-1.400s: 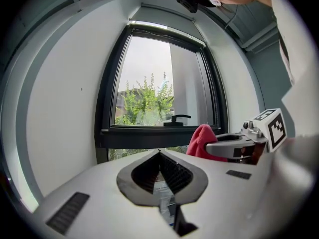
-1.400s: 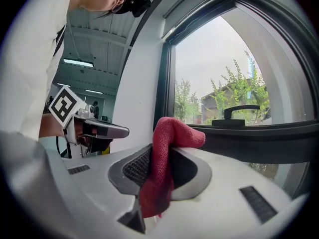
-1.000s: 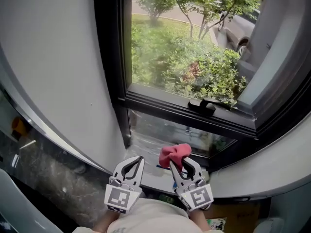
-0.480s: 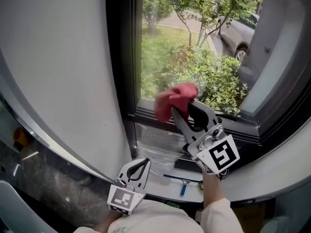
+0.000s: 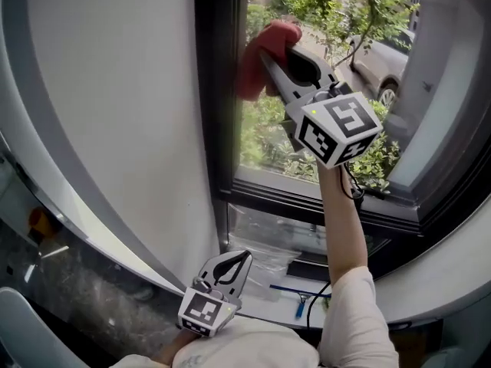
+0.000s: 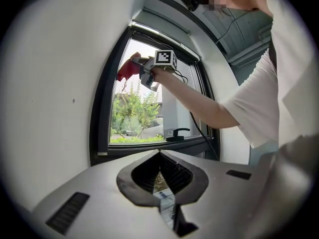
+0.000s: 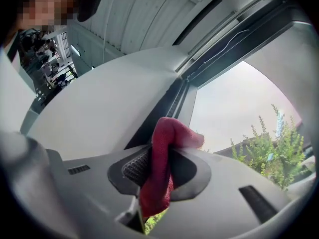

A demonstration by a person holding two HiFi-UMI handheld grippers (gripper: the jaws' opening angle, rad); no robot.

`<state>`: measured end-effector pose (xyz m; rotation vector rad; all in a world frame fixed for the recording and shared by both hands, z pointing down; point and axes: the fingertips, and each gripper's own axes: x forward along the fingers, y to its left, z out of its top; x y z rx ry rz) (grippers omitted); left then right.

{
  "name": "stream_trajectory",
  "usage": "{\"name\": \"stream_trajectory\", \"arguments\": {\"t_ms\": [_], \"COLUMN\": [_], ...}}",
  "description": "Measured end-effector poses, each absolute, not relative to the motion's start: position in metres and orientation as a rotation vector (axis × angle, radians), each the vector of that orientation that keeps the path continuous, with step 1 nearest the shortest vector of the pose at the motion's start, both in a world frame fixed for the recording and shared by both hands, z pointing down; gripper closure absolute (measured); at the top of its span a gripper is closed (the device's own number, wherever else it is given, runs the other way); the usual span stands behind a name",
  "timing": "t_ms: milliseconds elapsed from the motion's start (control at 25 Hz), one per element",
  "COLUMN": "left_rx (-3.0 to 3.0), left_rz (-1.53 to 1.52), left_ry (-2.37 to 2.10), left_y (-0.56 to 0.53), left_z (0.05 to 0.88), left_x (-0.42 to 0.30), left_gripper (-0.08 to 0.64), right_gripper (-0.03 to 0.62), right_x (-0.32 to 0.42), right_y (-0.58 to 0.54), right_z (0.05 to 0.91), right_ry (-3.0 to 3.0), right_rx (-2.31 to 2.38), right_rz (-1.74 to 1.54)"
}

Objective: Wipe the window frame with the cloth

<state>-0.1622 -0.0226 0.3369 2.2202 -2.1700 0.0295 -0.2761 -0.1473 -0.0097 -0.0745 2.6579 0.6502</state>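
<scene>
Clamping a crumpled red cloth (image 7: 160, 156) between its ribbed pads, right gripper (image 7: 149, 176) has its jaws clenched on the fabric; a fold bulges out past the tips, a tail hangs down behind them. Head view: right gripper (image 5: 267, 58) raised on an outstretched arm toward 12 o'clock, marker cube facing the camera. Red cloth (image 5: 263, 43) sits at the inner edge of the left upright of the black metal window frame (image 5: 219, 90). Contact with frame or glass cannot be told.

Left gripper (image 6: 160, 176): jaws pressed together, nothing between them, only a thin slit of light. Head view puts left gripper (image 5: 239, 261) low at 6 o'clock, close to the body, well apart from the right one and pointing toward 1 o'clock.

Outward:
- White curved wall (image 5: 115, 98) at 9 o'clock of the frame.
- Black lever handle (image 6: 177, 132) on the lower rail.
- Small blue-handled tool (image 5: 295, 291) on the white sill, at 3 o'clock of the left gripper.
- Green shrubs (image 5: 268, 140) and a silver car (image 5: 376, 60) beyond the glass.
</scene>
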Motion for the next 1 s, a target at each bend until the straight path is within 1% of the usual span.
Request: {"name": "stream_trajectory", "arguments": {"t_ms": [120,320,760,1000], "left_rx": [2.24,2.254,2.255,2.271], "left_rz": [0.026,0.016,-0.011,-0.018], "left_ry": [-2.164,-2.129,-2.1,-2.078], "left_y": [-0.023,-0.019,-0.022,-0.024], "left_z": [0.335,0.338,0.343,0.344], "left_x": [-0.165,-0.165,-0.167,-0.164], "left_gripper": [0.552,0.552,0.552,0.552], "right_gripper": [0.5,0.5,0.502,0.503], "right_x": [-0.299,-0.312,-0.329,-0.329], "right_y": [-0.153,-0.16,-0.159,-0.159], "right_z": [-0.028,-0.047,-0.027,-0.026], "right_ry": [2.64,2.613,2.526,2.532], "right_rx": [-0.079,-0.06,-0.204,-0.197], "right_rz": [0.703,0.591,0.735,0.705]}}
